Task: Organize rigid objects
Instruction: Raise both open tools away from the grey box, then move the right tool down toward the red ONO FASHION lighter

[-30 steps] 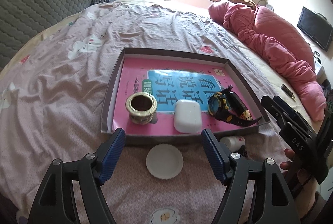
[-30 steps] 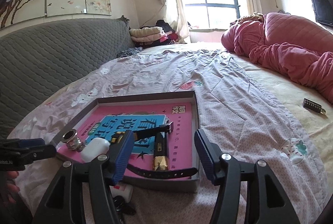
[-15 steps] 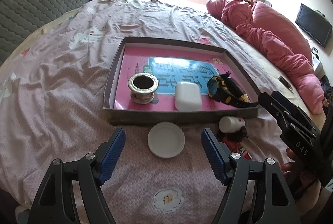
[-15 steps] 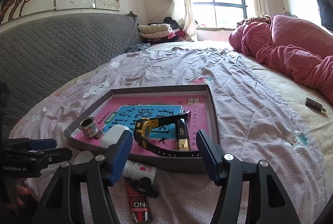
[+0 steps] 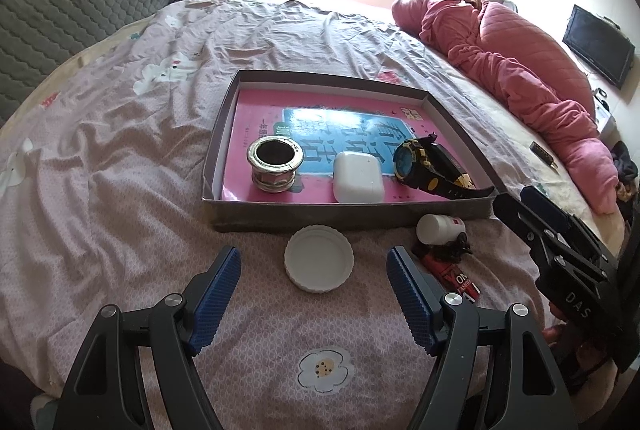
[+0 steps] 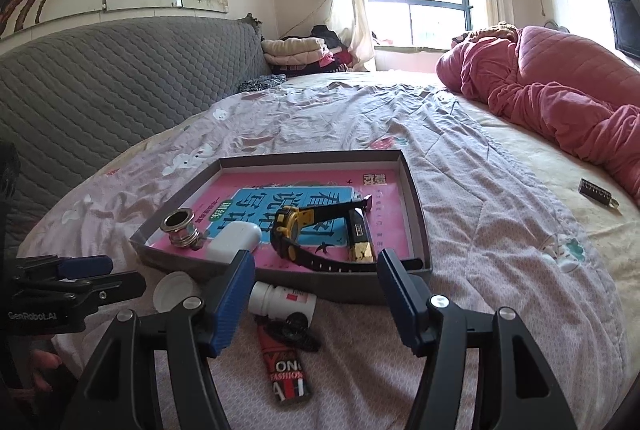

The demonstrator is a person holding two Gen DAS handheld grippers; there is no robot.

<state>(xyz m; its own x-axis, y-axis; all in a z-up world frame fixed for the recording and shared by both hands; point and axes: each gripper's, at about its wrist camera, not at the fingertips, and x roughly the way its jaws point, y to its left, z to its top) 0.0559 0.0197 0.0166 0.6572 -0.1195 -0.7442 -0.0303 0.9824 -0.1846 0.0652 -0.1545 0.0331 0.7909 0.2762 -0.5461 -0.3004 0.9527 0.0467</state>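
A shallow grey box [image 5: 348, 218] [image 6: 416, 198] with a pink book cover inside lies on the bed. In it stand a metal ring cup [image 5: 275, 164] [image 6: 181, 227], a white case [image 5: 357, 177] [image 6: 234, 240] and a black and yellow watch [image 5: 430, 168] [image 6: 316, 232]. In front of the box lie a white round lid [image 5: 319, 263] [image 6: 173, 291], a small white bottle [image 5: 439, 228] [image 6: 283, 303], a black clip [image 6: 292, 332] and a red lighter [image 5: 452, 276] [image 6: 285, 370]. My left gripper [image 5: 314, 294] is open just before the lid. My right gripper [image 6: 316, 300] is open above the bottle and lighter.
A pink quilt [image 5: 516, 70] [image 6: 560, 90] is heaped at the right. A small dark lock [image 6: 597, 193] lies on the sheet near it. A grey padded headboard [image 6: 100, 78] rises at the left, with folded clothes [image 6: 296, 50] by the window.
Both grippers have pulled back from the box toward the near edge of the bed. The lid, bottle and lighter have come fully into view. Jaws are unchanged.
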